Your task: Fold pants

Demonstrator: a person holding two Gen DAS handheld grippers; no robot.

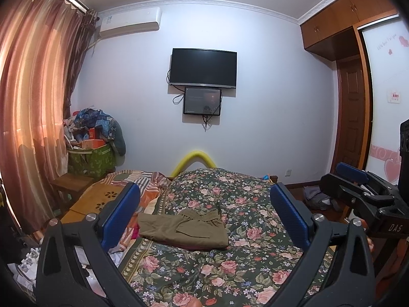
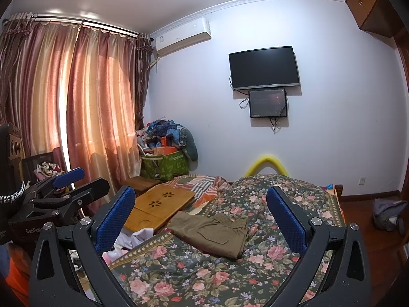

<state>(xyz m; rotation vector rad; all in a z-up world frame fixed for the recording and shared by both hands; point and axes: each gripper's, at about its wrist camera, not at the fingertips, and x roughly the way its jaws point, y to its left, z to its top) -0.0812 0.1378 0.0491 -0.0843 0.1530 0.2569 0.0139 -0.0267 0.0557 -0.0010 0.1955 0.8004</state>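
Currently:
pants (image 1: pixel 184 229): folded, flat on the floral bed (image 1: pixel 245 263), toward its left edge, near the wooden tray (image 2: pixel 158 209).
left gripper (image 1: pixel 204 215): spread wide, holding nothing, above bed.
right gripper (image 2: pixel 202 216): spread wide, holding nothing, clear of pants.

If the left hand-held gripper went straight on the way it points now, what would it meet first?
Probably nothing nearby: the left hand-held gripper is open, held above the folded pants on the floral bedspread, aimed toward the far wall. Depth is unclear; a slight downward tilt would meet the pants first.
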